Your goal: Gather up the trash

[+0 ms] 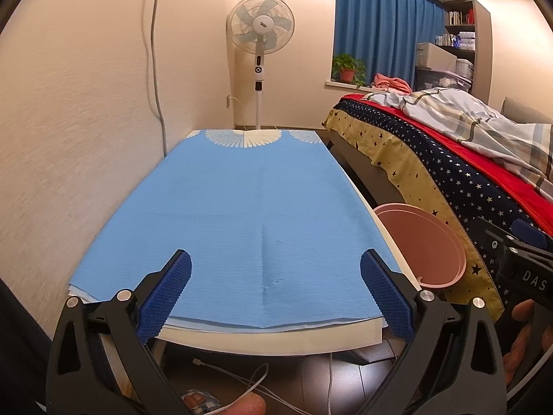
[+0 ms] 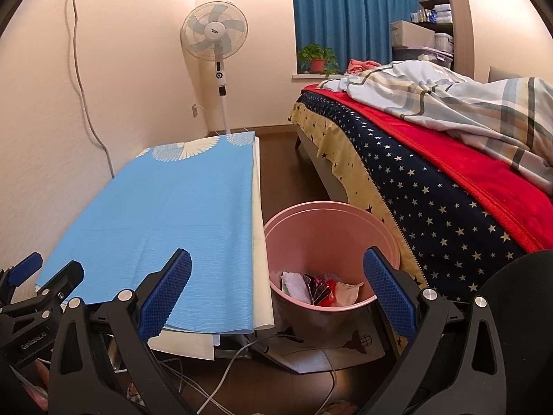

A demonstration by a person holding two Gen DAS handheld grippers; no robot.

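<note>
The room was a bedroom with cream walls, blue curtains (image 2: 349, 14) over a window, a potted plant (image 2: 318, 57) on the sill and a white pedestal fan (image 2: 215, 34) standing in the corner. Along the left wall stood a low table (image 1: 276, 340) covered by a light blue cloth (image 1: 235, 214) with white fan motifs at its far end; the cloth lay bare. To the right ran a bed (image 2: 432, 186) with a star-patterned cover, a red blanket and a rumpled plaid quilt. Between table and bed, on the dark floor, sat a pink bin (image 2: 331, 228), just beside the table's edge and close against the bed's draped side. The trash (image 2: 321, 288) lay at its bottom: a white wad, a red and dark wrapper and crumpled paper. The left gripper (image 1: 275, 290) hung over the near end of the table, its 2 blue-padded jaws spread wide with nothing between them. The right gripper (image 2: 276, 290) was held above the near rim of the bin, its jaws likewise wide apart and empty. White cables (image 2: 221, 380) trailed across the floor under the table's near end.
</note>
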